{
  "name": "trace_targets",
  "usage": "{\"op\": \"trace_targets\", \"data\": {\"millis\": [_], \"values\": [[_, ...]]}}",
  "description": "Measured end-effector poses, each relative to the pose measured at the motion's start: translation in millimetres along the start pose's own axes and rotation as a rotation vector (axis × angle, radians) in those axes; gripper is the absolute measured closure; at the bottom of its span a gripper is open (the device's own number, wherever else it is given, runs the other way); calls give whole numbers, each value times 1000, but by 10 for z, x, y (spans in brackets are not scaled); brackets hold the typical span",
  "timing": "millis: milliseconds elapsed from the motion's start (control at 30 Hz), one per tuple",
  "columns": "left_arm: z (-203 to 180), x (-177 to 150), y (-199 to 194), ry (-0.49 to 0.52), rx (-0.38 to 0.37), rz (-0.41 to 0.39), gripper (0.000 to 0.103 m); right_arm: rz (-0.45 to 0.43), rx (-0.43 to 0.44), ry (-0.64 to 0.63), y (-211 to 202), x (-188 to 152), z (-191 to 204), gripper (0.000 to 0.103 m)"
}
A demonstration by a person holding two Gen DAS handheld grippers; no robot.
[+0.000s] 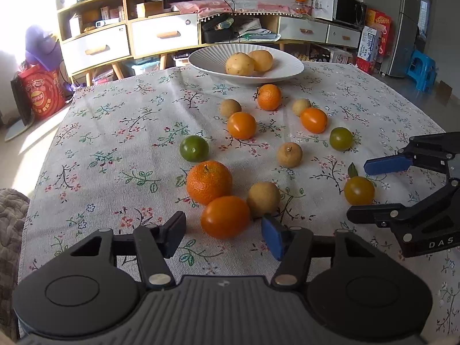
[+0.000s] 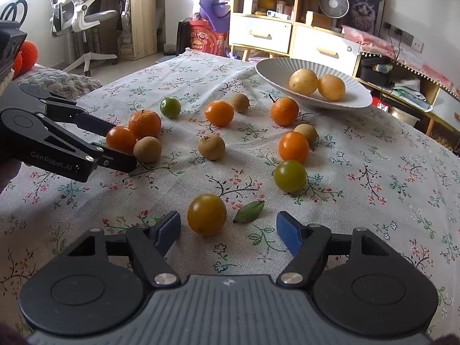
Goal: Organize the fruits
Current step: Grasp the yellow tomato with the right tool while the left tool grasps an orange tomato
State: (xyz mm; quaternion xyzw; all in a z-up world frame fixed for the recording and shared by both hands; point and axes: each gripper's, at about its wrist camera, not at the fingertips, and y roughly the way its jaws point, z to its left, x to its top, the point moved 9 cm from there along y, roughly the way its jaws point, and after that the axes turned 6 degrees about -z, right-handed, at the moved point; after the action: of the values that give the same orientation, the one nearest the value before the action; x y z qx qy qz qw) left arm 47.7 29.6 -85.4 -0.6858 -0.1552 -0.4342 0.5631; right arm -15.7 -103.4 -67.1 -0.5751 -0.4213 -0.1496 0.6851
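A smooth orange tomato (image 1: 225, 216) is seen between the spread fingers of the left gripper (image 1: 222, 234), at the near edge of the floral tablecloth (image 1: 115, 132); a clear gap is left on the left side, while the blue pad on the right stands close beside the fruit, and whether it touches cannot be told. The jaws are therefore read as open around it, not clamped. Just beyond it, a rough-skinned mandarin (image 1: 209, 182) and a tan round fruit (image 1: 263, 199) are found touching or nearly touching the tomato.

A yellow-orange tomato (image 2: 206, 214) is placed between the parted fingers of the right gripper (image 2: 228, 231), nearer the left finger, with gaps visible on both sides; a fallen green leaf (image 2: 249, 211) lies just right of it. These jaws are open as well.

Farther off, more orange, green and tan fruits are scattered on the cloth, and two pale yellow fruits (image 2: 316, 84) are held in a ribbed white bowl (image 2: 270, 70) at the far side.

"GenRobot.AI" is printed on the side of the left gripper in the right wrist view; "DAS" can be read on the right gripper in the left wrist view.

Both grippers are angled downward toward the table, side by side, pointing toward the bowl.
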Motion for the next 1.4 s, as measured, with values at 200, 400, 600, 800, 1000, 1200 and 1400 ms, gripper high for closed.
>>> {"op": "trace_targets", "data": {"millis": [200,400,600,800,1000,1200,1400], "values": [[-38,13,3,18,-8,-5,63,-3,24,-8,2,16,45,56],[-40,35,8,17,-7,2,72,4,39,-1,0,30,67,69],[-54,51,-11,14,-13,14,73,16,50,-4,10,44,106,78],[-53,82,-21,-1,-11,26,73,28,53,15,16,52,93,78],[-45,145,-62,-37,-18,33,73,45,42,46,17,89,62,78],[-91,226,-81,-62,-36,39,73,42,31,101,-24,257,-21,78],[-178,315,-73,-61,-50,38,73,33,30,159,-19,404,-111,78]]}}
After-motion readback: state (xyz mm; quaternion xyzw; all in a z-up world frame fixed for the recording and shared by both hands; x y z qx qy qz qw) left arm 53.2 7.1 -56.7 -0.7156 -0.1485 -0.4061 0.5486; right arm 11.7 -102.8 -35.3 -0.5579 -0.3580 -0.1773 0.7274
